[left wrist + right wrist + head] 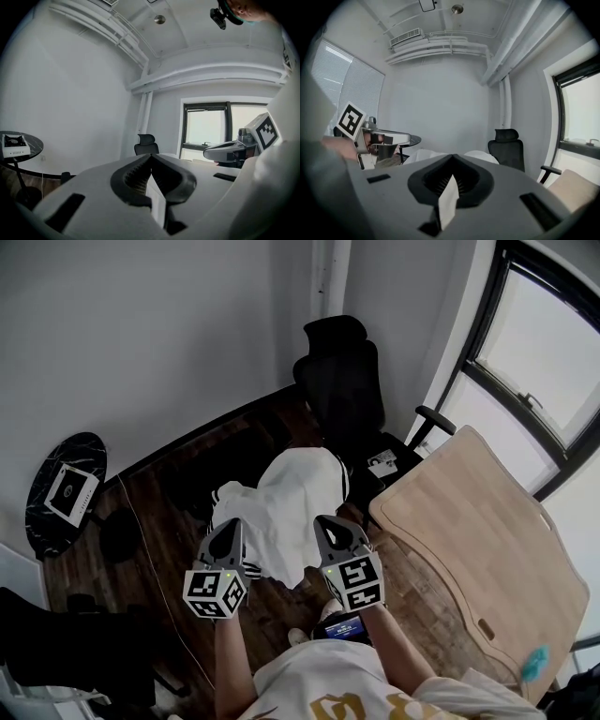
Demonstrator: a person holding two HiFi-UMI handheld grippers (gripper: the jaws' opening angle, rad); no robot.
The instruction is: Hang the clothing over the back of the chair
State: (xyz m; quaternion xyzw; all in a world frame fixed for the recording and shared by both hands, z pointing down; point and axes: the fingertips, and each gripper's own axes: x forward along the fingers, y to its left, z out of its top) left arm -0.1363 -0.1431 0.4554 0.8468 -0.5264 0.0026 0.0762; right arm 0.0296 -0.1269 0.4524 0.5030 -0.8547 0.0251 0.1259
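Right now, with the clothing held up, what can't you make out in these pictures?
- Head view: the chair's legs, hidden under its seat and behind the white clothing.
- Left gripper view, right gripper view: most of the clothing, blocked by the left tool and right tool themselves.
- Head view: print on the box on the round table, too small.
- Head view: the teal thing on the desk, too small to identify.

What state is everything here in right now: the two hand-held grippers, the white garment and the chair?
Left hand-held gripper: shut on the white clothing.
Right hand-held gripper: shut on the white clothing.
White clothing: gripped at its near edge by both, bunched in front of the person, not yet on the chair.
Black chair: upright, its back bare.
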